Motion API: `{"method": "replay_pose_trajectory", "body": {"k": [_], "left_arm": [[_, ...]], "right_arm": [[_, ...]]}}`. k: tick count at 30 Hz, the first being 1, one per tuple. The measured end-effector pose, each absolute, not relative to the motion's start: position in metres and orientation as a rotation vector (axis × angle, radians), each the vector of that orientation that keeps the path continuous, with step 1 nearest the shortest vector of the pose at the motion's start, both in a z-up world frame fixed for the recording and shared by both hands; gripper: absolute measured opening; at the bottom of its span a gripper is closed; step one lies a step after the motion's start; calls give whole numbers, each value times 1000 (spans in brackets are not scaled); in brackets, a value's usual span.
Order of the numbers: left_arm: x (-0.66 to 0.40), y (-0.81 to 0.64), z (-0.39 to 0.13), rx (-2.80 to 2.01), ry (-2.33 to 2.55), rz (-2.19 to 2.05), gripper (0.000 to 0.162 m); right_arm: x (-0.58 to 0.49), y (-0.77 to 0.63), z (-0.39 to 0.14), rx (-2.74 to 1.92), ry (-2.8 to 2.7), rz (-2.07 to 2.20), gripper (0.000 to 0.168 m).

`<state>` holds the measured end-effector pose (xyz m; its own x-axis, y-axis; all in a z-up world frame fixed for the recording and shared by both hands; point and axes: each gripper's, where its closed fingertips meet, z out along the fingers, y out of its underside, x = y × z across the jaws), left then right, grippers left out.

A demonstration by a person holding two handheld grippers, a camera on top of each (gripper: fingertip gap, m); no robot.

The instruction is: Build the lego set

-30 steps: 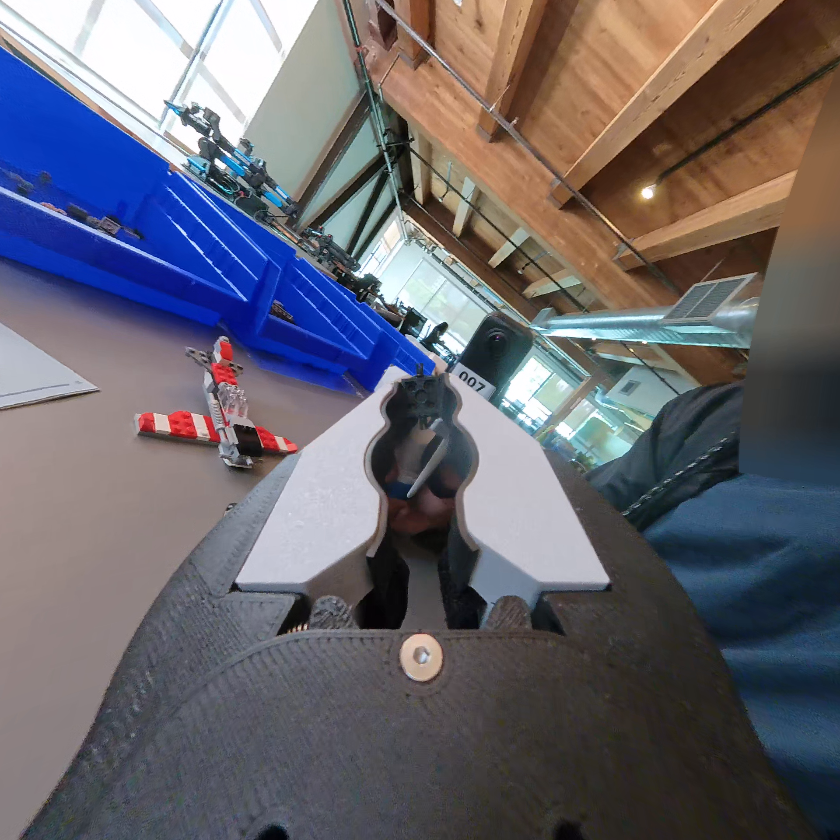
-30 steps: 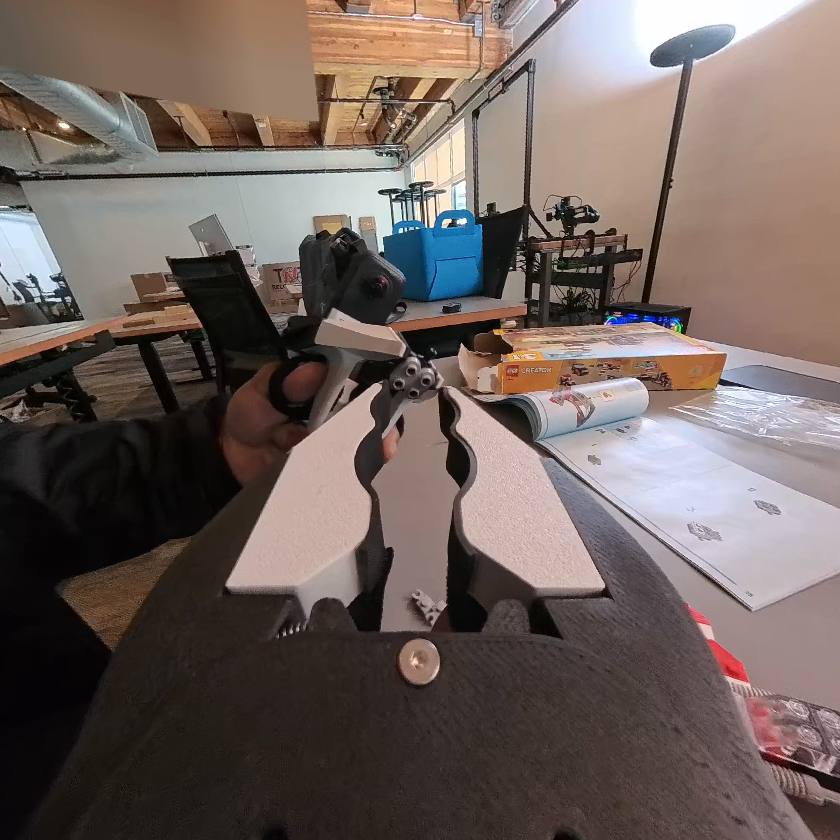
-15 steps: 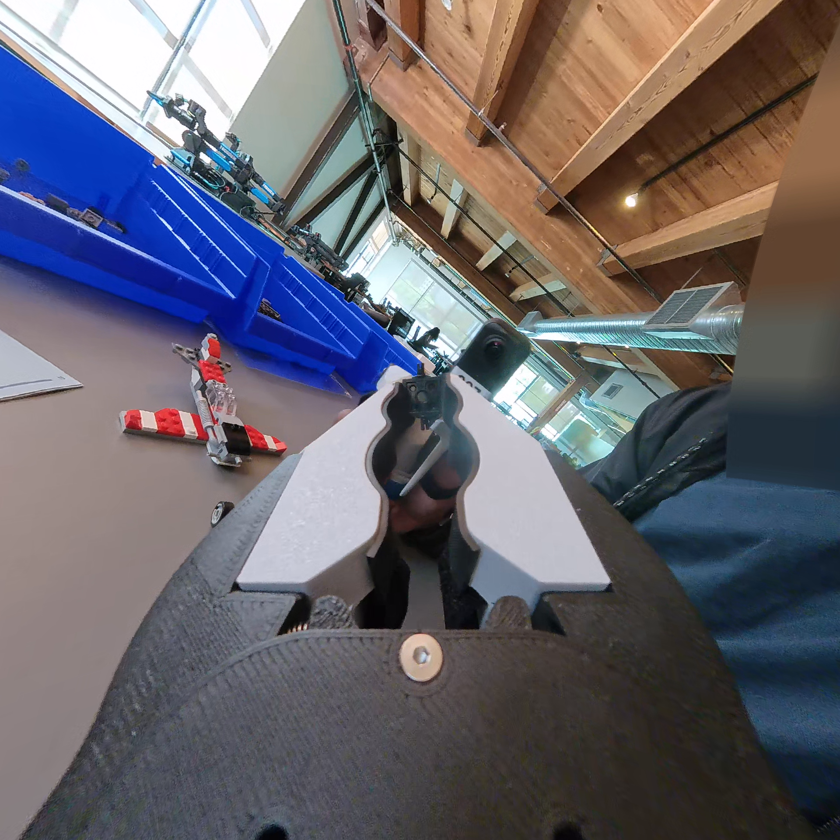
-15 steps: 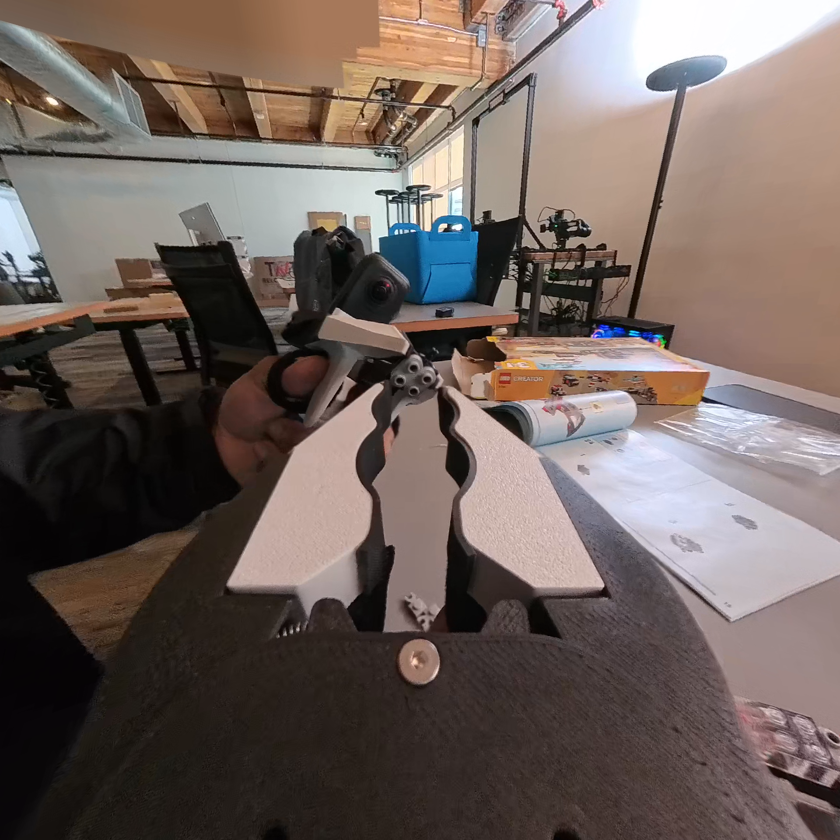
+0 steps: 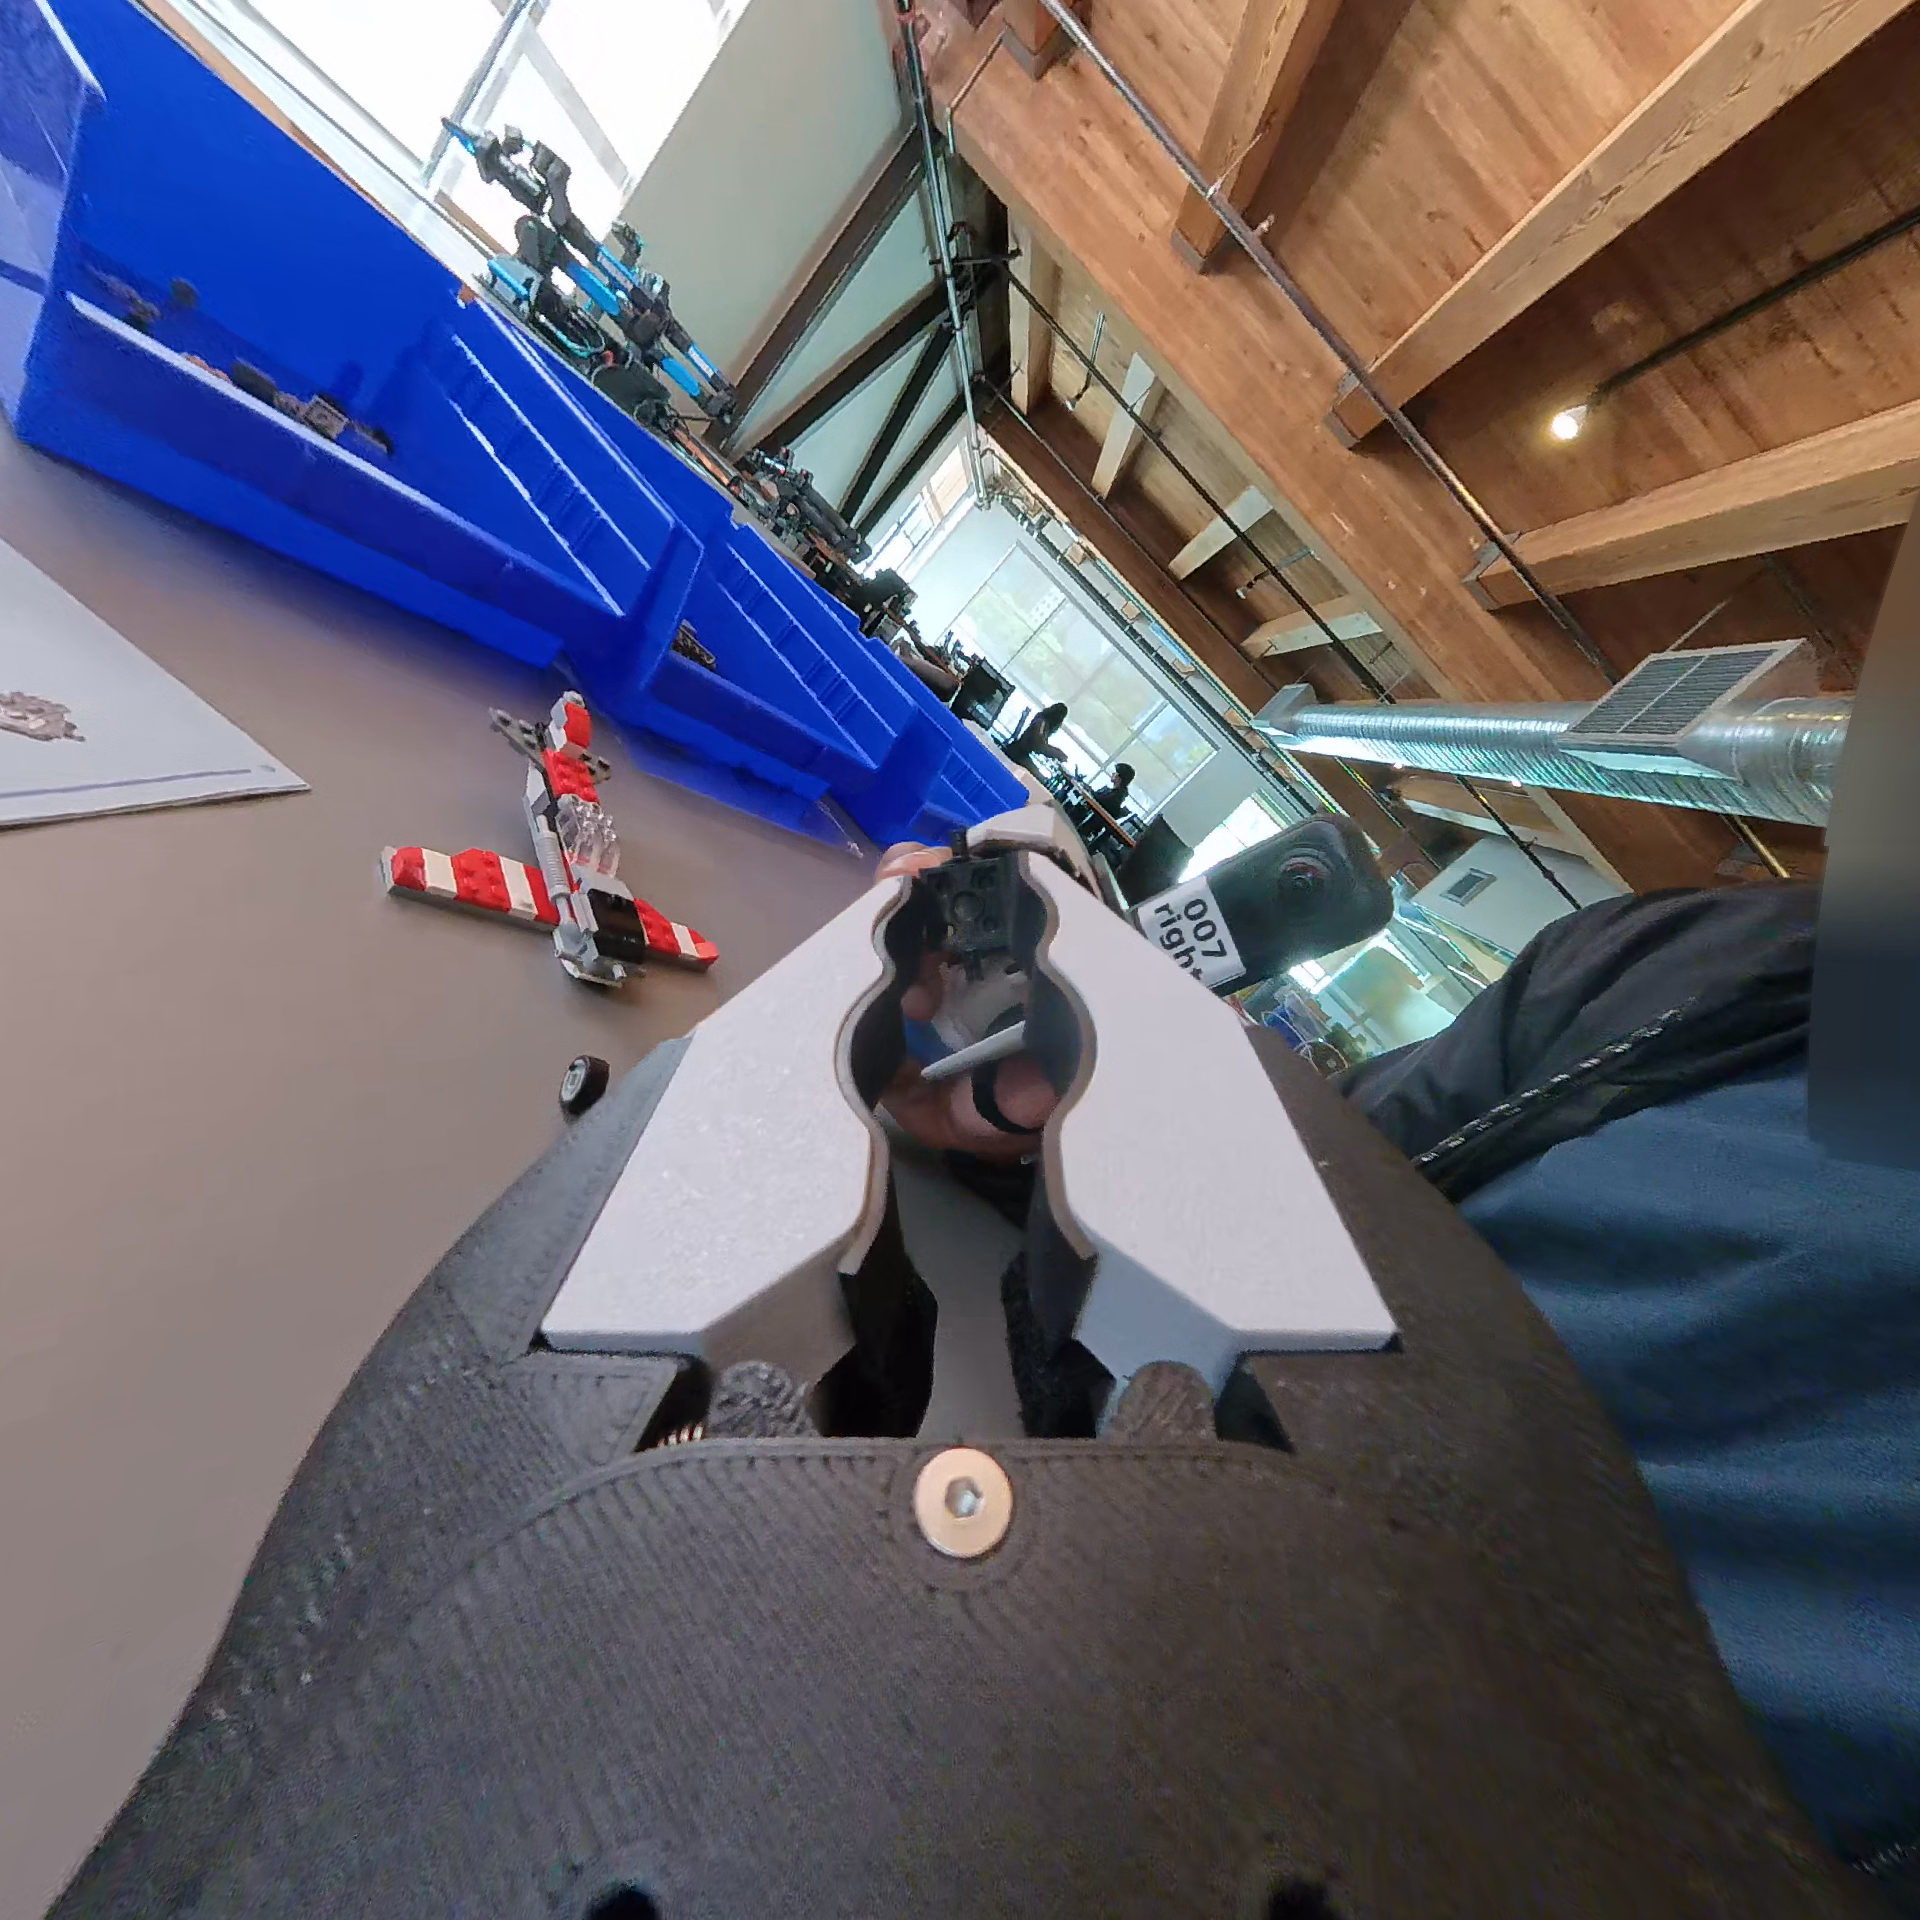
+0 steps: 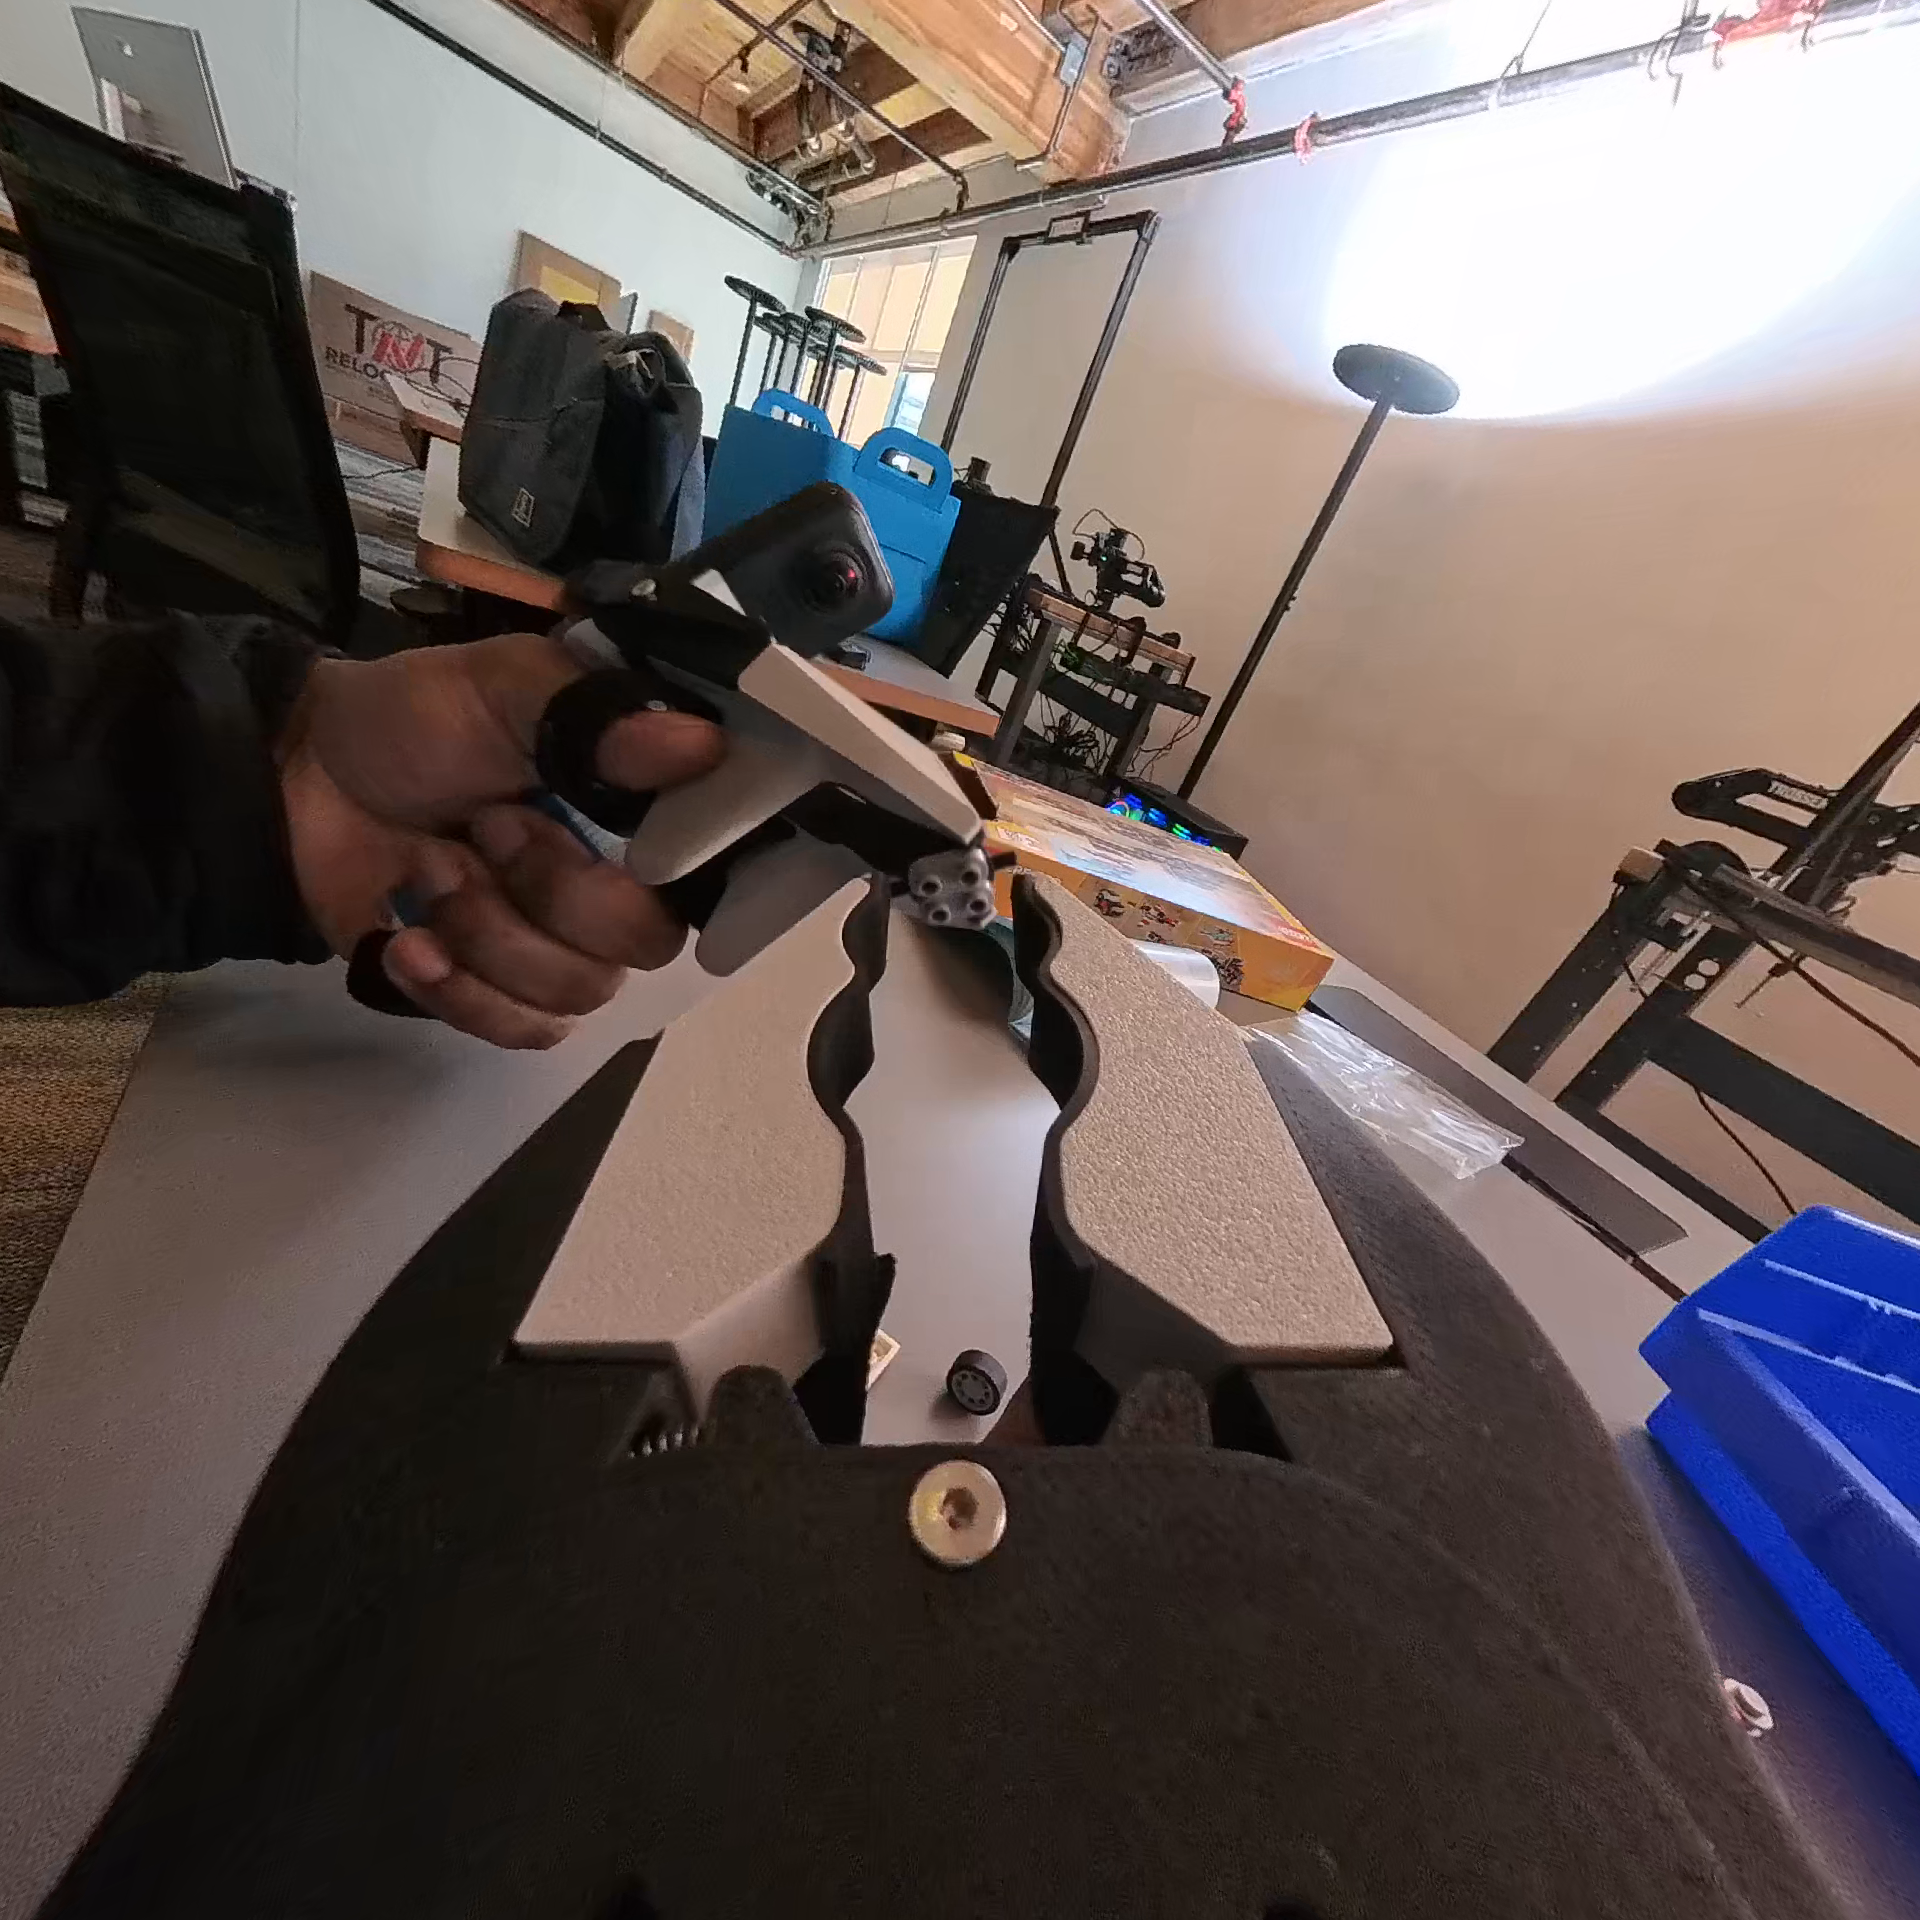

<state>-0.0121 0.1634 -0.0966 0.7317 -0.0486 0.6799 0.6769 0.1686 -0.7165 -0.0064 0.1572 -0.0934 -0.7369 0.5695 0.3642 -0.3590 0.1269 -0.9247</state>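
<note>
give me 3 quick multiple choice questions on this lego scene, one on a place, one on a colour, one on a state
1. Where is the red-and-white plane model?
A. on the table, in front of the bins
B. inside a bin
C. in the right gripper

2. What colour are the parts bins?
A. yellow
B. blue
C. black

3. The left gripper is:
A. wide open
B. shut on the wheel
C. shut on a small grey piece

Answers:
1 A: the plane model lies flat on the table.
2 B: the parts bins are blue.
3 C: the left gripper pinches the small grey piece; the wheel lies loose on the table.
</note>
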Motion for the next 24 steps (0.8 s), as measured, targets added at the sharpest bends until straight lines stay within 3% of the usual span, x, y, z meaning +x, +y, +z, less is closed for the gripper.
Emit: {"method": "replay_pose_trajectory", "body": {"k": [24], "left_arm": [[-6,166,-113,-1351,-668,-720,18]], "right_arm": [[-5,151,-107,-143,-1796,1621,17]]}}
